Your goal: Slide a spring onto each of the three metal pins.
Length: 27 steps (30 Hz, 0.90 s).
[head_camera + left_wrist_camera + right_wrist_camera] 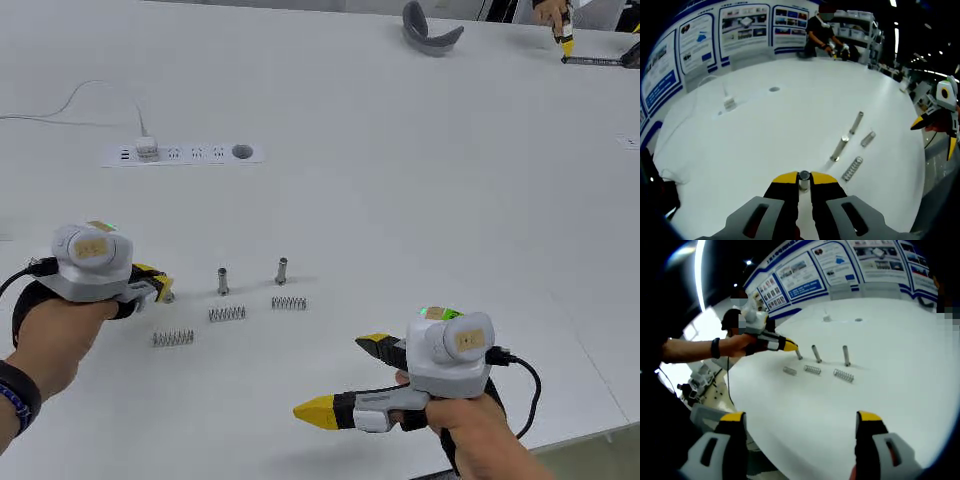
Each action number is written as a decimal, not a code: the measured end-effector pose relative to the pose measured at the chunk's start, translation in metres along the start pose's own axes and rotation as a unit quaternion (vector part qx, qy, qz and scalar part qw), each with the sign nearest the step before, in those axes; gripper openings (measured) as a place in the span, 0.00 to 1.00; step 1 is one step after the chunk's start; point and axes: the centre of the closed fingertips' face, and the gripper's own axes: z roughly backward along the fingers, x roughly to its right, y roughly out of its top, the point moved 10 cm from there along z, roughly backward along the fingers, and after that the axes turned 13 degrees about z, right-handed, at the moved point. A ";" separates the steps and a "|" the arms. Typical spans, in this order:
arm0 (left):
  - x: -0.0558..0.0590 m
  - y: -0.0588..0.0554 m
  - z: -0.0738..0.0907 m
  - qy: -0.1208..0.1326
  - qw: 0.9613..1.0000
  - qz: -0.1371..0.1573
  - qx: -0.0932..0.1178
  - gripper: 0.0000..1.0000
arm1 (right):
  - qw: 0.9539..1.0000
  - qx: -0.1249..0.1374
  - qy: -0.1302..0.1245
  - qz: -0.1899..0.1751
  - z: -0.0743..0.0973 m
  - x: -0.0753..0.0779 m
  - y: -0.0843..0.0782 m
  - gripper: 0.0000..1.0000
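A broad white tabletop (420, 200) spreads across the head view. At ten o'clock from its middle lies a flat white socket strip (190, 154). A small white plug adapter (147, 150) is seated near its nine-o'clock end and a round grey cap (242, 151) near its three-o'clock end. A thin white cable (70, 97) trails from the adapter toward ten o'clock. A curved grey band (430, 30) rests at one o'clock, near the far edge. In the left gripper view, blue-and-white wall posters (740, 30) hang at eleven o'clock, and a person in dark clothes (817, 35) stands beyond the table at twelve.
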 end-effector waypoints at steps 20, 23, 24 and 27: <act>0.002 -0.003 0.003 -0.003 1.000 0.004 -0.011 0.18 | 1.000 0.000 0.002 0.004 -0.001 0.000 0.001 0.92; 0.001 -0.005 0.007 -0.003 1.000 0.012 -0.010 0.21 | 1.000 0.001 0.002 0.006 -0.001 0.001 0.003 0.92; 0.000 -0.007 0.008 -0.003 1.000 0.013 -0.010 0.22 | 1.000 0.002 0.002 0.006 -0.001 0.001 0.004 0.92; -0.001 -0.009 0.013 -0.004 1.000 0.020 -0.009 0.23 | 1.000 0.003 0.002 0.008 -0.002 0.001 0.005 0.92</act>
